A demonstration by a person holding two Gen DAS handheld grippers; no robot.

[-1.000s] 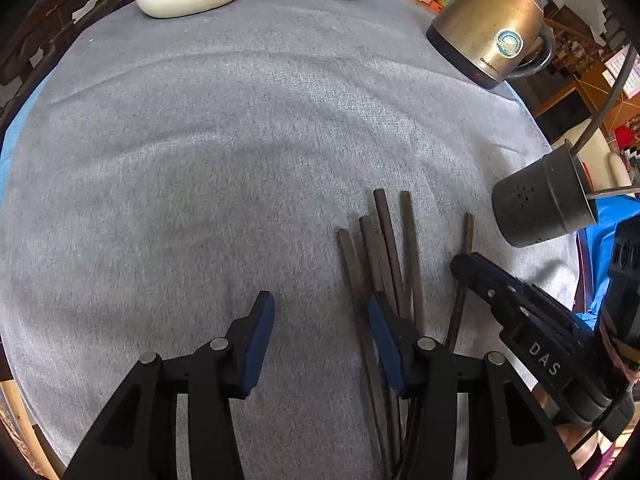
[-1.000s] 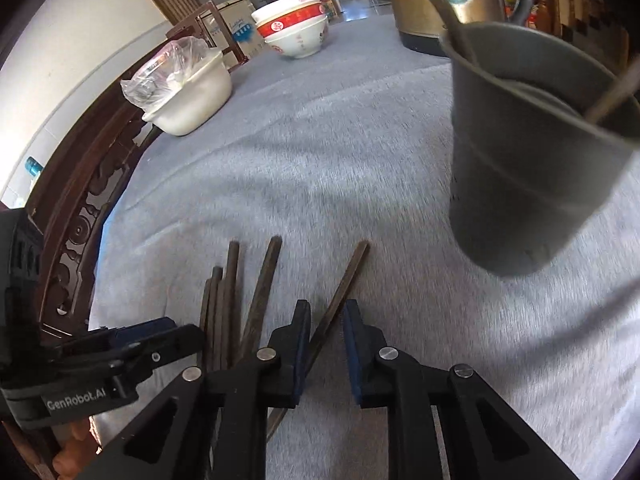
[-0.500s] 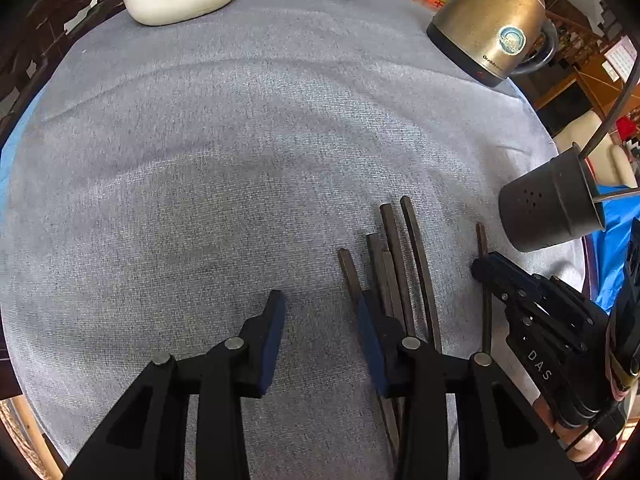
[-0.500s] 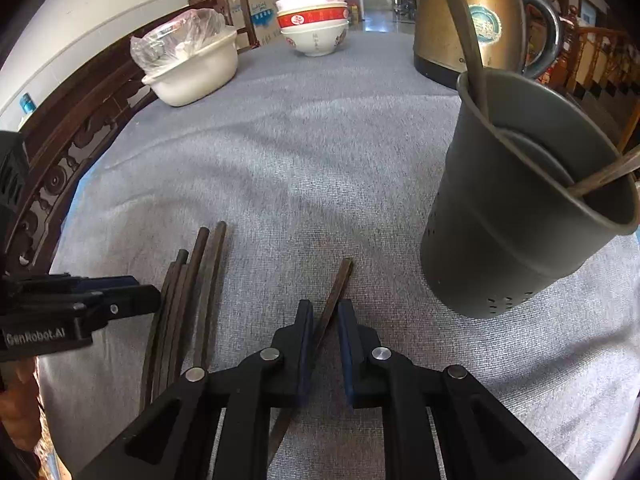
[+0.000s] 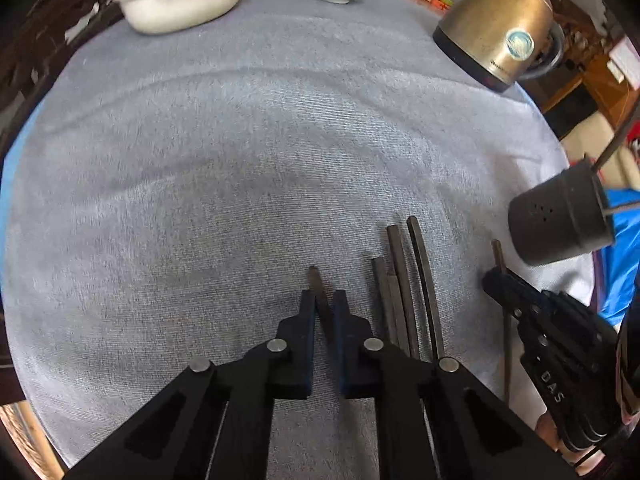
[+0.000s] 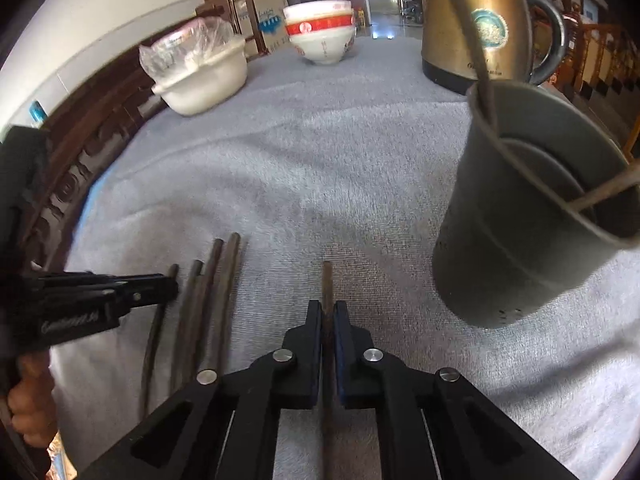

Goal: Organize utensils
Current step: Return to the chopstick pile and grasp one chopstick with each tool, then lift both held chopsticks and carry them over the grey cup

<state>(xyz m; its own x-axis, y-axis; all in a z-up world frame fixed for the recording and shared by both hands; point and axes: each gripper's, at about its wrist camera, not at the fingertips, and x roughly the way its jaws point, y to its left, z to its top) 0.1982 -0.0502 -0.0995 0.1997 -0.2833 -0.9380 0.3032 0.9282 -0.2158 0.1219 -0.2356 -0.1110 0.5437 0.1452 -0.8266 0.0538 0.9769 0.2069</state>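
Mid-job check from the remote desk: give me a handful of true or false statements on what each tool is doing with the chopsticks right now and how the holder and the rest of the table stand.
1. The right tool is shut on a single dark wooden chopstick. True.
2. The left tool is wide open over bare cloth. False: its fingers are closed around the leftmost dark chopstick.
3. The dark grey metal utensil holder is lying on its side, empty. False: it stands upright with thin utensils leaning in it.
4. Several loose dark chopsticks lie on the grey tablecloth. True.
5. The brass-coloured electric kettle stands beyond the holder. True.
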